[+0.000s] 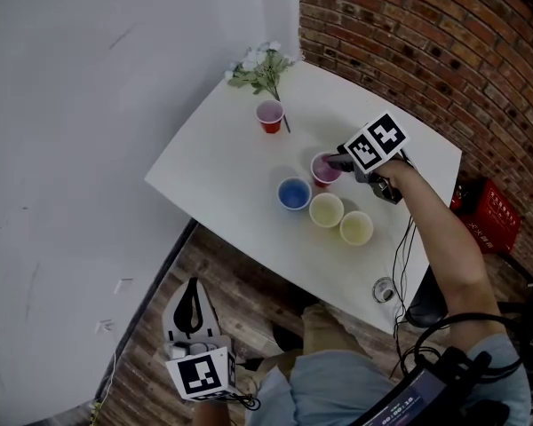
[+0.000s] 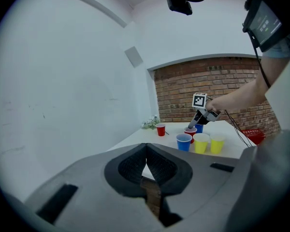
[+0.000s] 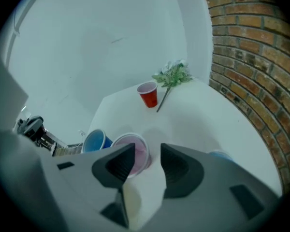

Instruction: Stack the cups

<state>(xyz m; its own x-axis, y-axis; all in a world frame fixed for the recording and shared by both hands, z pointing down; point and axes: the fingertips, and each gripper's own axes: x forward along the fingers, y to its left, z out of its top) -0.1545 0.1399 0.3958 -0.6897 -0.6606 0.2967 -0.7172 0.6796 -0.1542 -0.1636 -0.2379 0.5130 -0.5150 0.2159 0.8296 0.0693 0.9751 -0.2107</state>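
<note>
Several cups stand on the white table point(image 1: 209, 171). A red cup point(image 1: 269, 115) is alone at the far side. Nearer are a blue cup point(image 1: 293, 193) and two yellow cups point(image 1: 326, 209) point(image 1: 356, 228). My right gripper point(image 1: 336, 161) hangs open over another red cup point(image 1: 323, 170); in the right gripper view that red cup point(image 3: 135, 151) sits at the left jaw with its rim in the gap, and the pads are not pressing on it. A second blue cup point(image 2: 199, 128) peeks out behind it. My left gripper point(image 1: 189, 304) is off the table's near edge, shut and holding nothing.
A sprig of artificial flowers point(image 1: 262, 67) lies at the table's far corner beside the lone red cup. A brick wall point(image 1: 426, 51) runs along the right and a white wall point(image 1: 89, 105) along the left. A red crate point(image 1: 489, 213) sits on the floor to the right.
</note>
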